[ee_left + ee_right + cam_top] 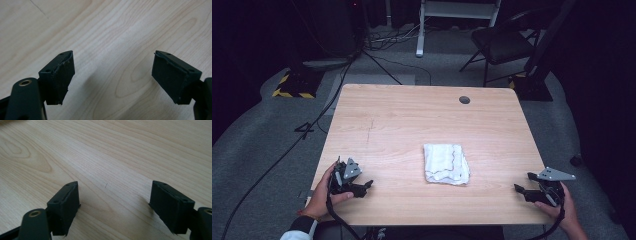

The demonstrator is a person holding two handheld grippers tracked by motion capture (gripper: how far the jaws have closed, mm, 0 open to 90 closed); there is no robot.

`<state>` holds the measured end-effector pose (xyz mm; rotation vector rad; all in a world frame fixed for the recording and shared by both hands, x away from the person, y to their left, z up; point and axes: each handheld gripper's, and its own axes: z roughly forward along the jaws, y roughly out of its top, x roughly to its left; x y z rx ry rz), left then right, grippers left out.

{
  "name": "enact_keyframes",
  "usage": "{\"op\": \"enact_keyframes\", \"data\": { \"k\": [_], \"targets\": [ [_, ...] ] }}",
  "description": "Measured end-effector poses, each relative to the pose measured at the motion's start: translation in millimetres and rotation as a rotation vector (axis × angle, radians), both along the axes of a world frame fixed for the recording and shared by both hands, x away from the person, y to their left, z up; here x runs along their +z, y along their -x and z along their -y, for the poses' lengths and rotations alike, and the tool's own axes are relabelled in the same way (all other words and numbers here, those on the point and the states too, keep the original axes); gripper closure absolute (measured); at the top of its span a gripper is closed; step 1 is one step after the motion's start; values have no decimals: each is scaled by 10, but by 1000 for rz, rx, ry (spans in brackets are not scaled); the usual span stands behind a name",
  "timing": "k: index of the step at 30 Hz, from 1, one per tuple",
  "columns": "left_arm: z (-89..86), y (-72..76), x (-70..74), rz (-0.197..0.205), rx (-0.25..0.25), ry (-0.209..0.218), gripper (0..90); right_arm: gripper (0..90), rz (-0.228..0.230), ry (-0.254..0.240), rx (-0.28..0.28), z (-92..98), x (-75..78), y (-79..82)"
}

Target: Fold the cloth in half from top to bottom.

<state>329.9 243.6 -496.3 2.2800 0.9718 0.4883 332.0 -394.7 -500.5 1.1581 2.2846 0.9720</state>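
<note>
A folded white towel point(445, 164) lies flat on the wooden table point(412, 120), a little right of centre and towards the near edge. My left gripper point(362, 187) rests low at the near left corner, well left of the towel, held in a hand. Its jaws stand wide apart over bare wood point(112, 72) with nothing between them. My right gripper point(524, 184) sits at the near right edge, to the right of the towel. Its jaws are also spread wide over bare wood point(113, 200), holding nothing.
A round cable hole point(464, 100) marks the table's far right part. Beyond the table stand a black chair point(499, 42), a white frame's legs point(421, 30) and floor cables point(377, 62). A yellow-black striped base point(294, 85) sits at far left.
</note>
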Motion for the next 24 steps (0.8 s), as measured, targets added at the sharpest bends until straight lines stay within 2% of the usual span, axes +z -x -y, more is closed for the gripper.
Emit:
{"op": "enact_keyframes", "data": {
  "k": [1,3,7,9,12,24],
  "targets": [
    [-26,0,-20,-10,9,33,179,218,-1,-2,-4,1,-3,-1],
    [-46,5,-24,-13,21,40,181,217,-13,-23,-10,18,-16,-9],
    [-97,5,-71,-37,19,106,178,215,-11,-33,-14,31,-25,-10],
    [-86,5,-78,-39,33,115,174,214,-10,-34,-19,29,-28,-5],
    [-86,-9,-74,-36,37,104,162,214,-9,-35,-22,29,-29,-2],
    [-85,-8,-74,-36,39,105,161,211,-9,-35,-39,26,-29,-4]
  ]
}}
